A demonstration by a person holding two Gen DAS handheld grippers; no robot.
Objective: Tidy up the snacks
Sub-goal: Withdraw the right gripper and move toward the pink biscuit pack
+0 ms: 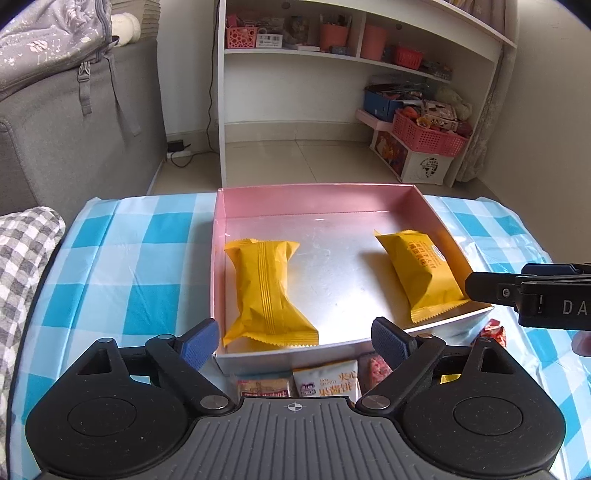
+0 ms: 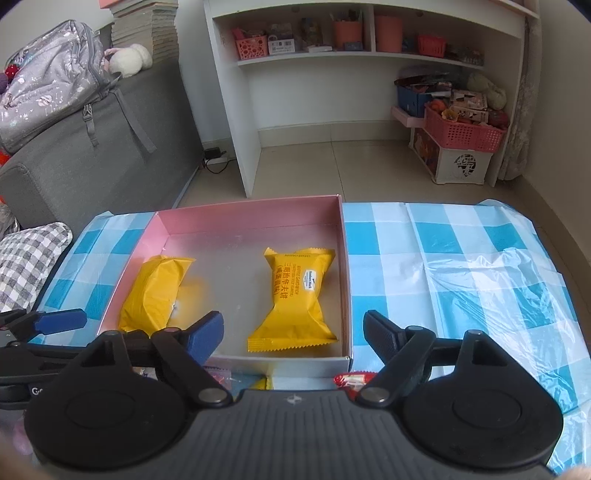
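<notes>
Two yellow snack packs lie in the pink box (image 1: 406, 195), left pack (image 1: 264, 291) and right pack (image 2: 295, 299) well apart. Left gripper (image 1: 293, 341) and right gripper (image 2: 293, 336) hover with jaws spread, empty. Next: fetch the loose snacks (image 1: 325, 382) on the near surface.

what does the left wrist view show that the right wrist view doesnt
Only the left wrist view shows the white snack packet and the pink one lying in front of the box, and the seam side of the left yellow packet.

Only the right wrist view shows the printed label on the right yellow packet, the crumpled clear plastic on the checked cloth, and the stack of books.

Both show the pink box holding two yellow packets, the left gripper and right gripper open and empty, and the white shelf.
</notes>
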